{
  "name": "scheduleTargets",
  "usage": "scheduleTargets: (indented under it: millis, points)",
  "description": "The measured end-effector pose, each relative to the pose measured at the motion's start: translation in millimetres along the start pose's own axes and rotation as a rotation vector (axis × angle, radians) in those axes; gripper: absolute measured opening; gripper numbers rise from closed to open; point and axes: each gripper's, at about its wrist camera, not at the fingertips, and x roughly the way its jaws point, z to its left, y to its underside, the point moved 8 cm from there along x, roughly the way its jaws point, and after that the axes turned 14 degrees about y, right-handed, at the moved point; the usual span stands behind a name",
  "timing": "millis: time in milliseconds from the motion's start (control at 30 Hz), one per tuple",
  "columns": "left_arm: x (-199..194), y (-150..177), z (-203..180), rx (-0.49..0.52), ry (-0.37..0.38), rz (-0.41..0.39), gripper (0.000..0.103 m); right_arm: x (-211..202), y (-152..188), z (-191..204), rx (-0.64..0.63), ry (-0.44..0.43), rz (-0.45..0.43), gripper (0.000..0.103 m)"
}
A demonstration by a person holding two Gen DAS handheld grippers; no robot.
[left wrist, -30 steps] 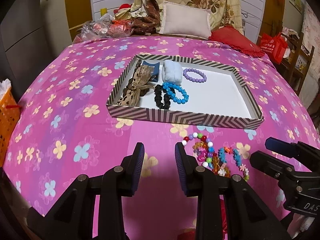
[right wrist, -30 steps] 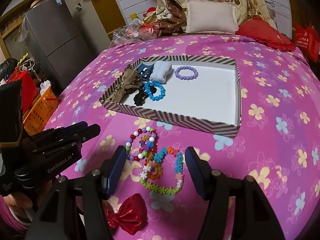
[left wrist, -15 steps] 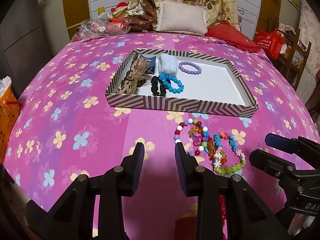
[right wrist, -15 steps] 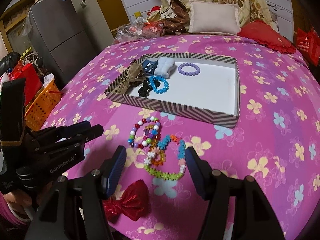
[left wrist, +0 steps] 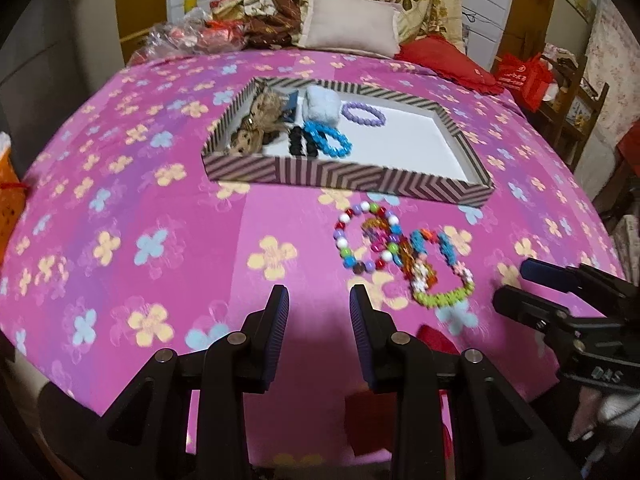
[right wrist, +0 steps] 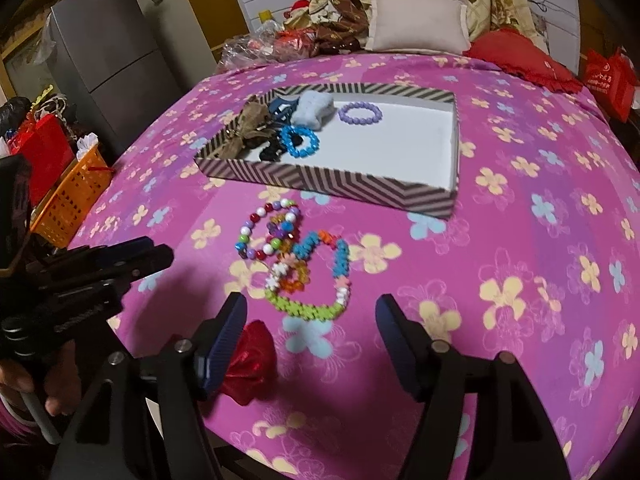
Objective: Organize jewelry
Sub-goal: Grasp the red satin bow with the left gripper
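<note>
Flower bracelet (right wrist: 320, 280) on bed: light, floppy, beads slippery; grip green part. Right claw (right wrist: 310, 322) opening, nothing between; left claw (left wrist: 318, 312) narrow, empty.

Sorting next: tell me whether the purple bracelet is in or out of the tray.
In. The purple bracelet lies on the tray's white floor.

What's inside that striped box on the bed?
The striped box holds a purple bracelet, a blue bracelet, a black one, a pale blue fluffy piece, a tan bow and a dark blue clip, partly hidden.
</note>
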Motion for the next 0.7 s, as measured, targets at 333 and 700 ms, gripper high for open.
scheduleTargets:
  millis: [333,700]
  points:
    - [0,33,-21,-0.007,0.176,0.093,0.036,17,7,-2,0.007,-0.001,0.035,0.070]
    - [13,62,-58,0.089,0.280,0.184,0.045,24,4,3,0.004,-0.013,0.043,0.070]
